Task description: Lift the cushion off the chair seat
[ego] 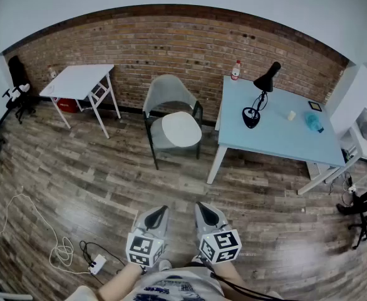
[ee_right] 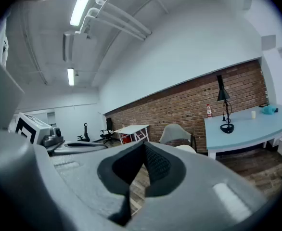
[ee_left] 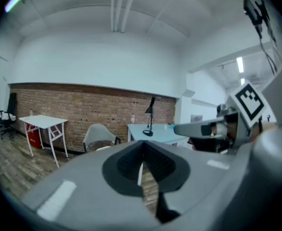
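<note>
Both tools are held low and side by side at the near edge of the head view, well apart from the chair. The left gripper [ego: 161, 212] has its jaws pressed together with nothing between them, and the right gripper [ego: 203, 208] is likewise closed and empty. Each gripper's own view shows its dark pads meeting along a thin seam.

The white round cushion [ego: 181, 129] lies flat on the seat of the grey shell chair [ego: 169, 91], toward the side nearest the blue table. A strip of grey seat shows along its other side and its front.

The chair backs onto the brick wall [ego: 190, 42]. It stands between a white table [ego: 78, 80] and the blue table [ego: 277, 137]. The blue table's long edge and near leg stand just beside the chair, while the gap to the white table is wider.

A black desk lamp [ego: 258, 99] and a bottle [ego: 236, 70] stand at the blue table's chair-side end.

Bare wood floor [ego: 108, 180] runs open from the grippers up to the chair's front. A white cable and a power strip [ego: 98, 264] lie on the floor off to the left, near the left gripper.
</note>
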Action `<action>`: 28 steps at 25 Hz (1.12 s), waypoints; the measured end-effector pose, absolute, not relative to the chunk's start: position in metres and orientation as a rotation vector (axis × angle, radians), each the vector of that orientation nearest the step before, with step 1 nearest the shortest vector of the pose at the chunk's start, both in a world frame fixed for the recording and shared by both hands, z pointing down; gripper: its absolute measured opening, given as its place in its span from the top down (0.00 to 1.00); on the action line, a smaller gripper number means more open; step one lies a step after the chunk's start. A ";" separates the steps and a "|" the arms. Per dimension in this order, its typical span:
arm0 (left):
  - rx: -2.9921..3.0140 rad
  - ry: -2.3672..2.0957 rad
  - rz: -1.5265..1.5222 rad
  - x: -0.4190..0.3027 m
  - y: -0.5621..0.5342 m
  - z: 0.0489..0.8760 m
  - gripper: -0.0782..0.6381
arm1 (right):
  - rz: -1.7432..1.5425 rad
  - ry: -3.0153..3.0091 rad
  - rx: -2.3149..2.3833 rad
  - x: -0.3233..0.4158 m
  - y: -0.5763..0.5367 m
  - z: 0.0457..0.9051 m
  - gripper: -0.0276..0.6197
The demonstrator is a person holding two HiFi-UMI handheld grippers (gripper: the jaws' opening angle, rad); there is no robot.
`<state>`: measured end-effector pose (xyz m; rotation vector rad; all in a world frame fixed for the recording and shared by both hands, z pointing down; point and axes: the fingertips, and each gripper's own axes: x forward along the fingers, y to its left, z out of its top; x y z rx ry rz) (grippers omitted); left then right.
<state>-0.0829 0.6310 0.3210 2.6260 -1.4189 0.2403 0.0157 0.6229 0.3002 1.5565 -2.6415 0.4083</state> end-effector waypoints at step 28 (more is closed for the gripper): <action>2.505 -1.503 0.250 -0.055 0.563 0.346 0.90 | 0.551 -2.660 1.357 0.042 0.562 0.336 0.96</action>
